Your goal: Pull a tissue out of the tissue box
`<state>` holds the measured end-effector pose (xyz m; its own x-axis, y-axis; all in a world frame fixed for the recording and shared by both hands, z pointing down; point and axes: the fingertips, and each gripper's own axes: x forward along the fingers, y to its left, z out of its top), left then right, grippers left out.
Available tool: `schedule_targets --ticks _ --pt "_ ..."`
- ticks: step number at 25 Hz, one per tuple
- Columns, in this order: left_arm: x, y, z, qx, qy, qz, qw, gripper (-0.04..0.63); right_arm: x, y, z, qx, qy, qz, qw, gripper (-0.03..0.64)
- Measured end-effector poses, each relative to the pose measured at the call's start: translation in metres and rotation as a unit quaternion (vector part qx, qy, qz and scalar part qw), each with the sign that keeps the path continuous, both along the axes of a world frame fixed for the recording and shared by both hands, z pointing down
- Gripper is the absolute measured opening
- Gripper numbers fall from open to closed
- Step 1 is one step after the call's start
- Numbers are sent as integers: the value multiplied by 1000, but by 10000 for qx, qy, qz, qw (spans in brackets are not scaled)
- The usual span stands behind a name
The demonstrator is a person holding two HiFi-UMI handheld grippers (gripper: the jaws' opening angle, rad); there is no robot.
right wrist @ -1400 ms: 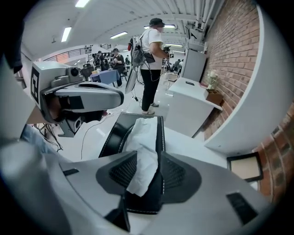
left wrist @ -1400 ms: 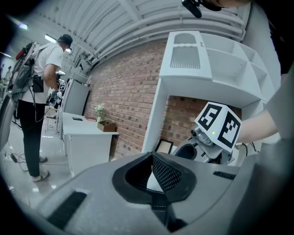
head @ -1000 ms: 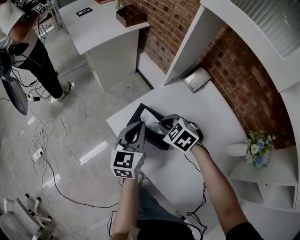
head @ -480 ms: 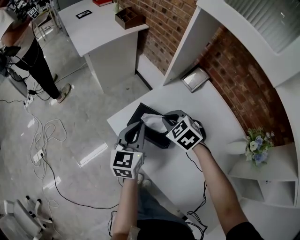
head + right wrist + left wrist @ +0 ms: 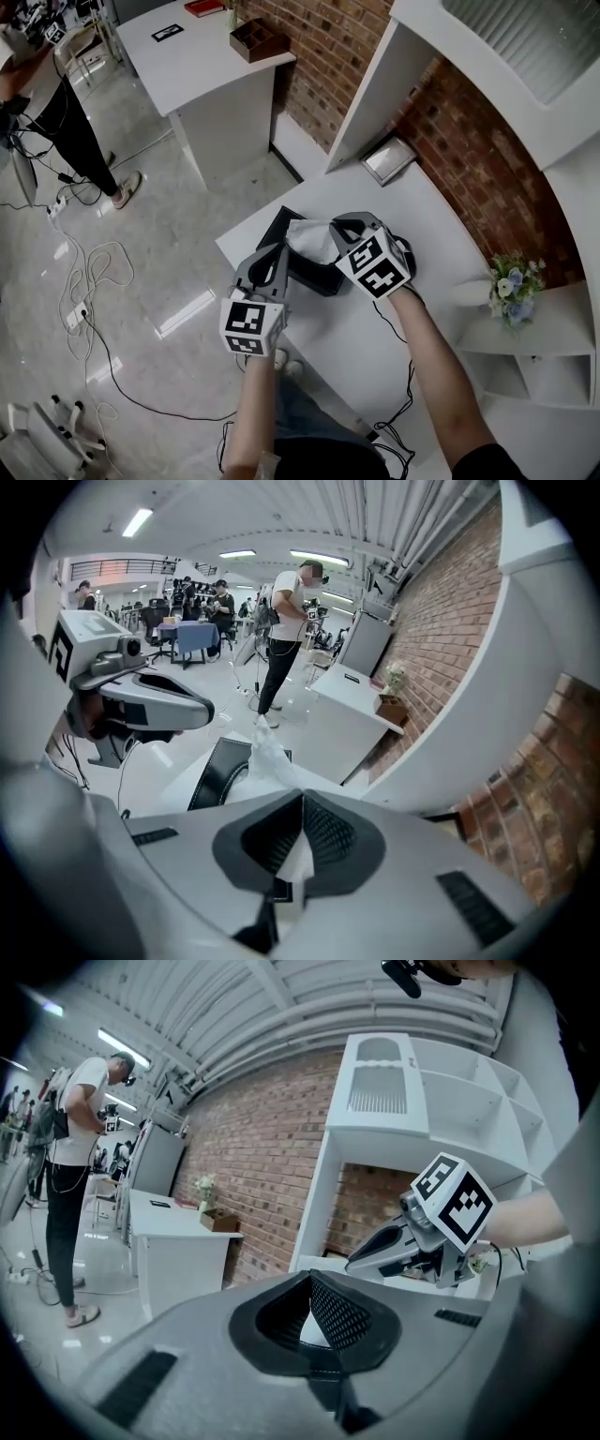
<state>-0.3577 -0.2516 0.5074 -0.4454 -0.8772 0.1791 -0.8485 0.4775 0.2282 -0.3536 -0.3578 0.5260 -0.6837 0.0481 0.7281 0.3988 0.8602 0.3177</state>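
Head view: your right gripper (image 5: 337, 225) has risen, so the tissue (image 5: 314, 240) stands further out of the box (image 5: 279, 227); the pull looks half done. Your left gripper (image 5: 275, 253) rests at the box's edge.

Left gripper view: its jaws are closed on nothing.

Right gripper view: the jaws are clamped on the tissue, which trails toward the box's slot.

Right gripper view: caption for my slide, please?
Right tongs pinch a white tissue stretching up from the black tissue box.
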Motion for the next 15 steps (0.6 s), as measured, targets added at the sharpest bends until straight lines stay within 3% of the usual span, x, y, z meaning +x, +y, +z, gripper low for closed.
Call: schedule_targets --ticks 15 --pt "3 2 -19 101 -104 88 9999 9 11 -16 -49 265 -789 539 9951 3"
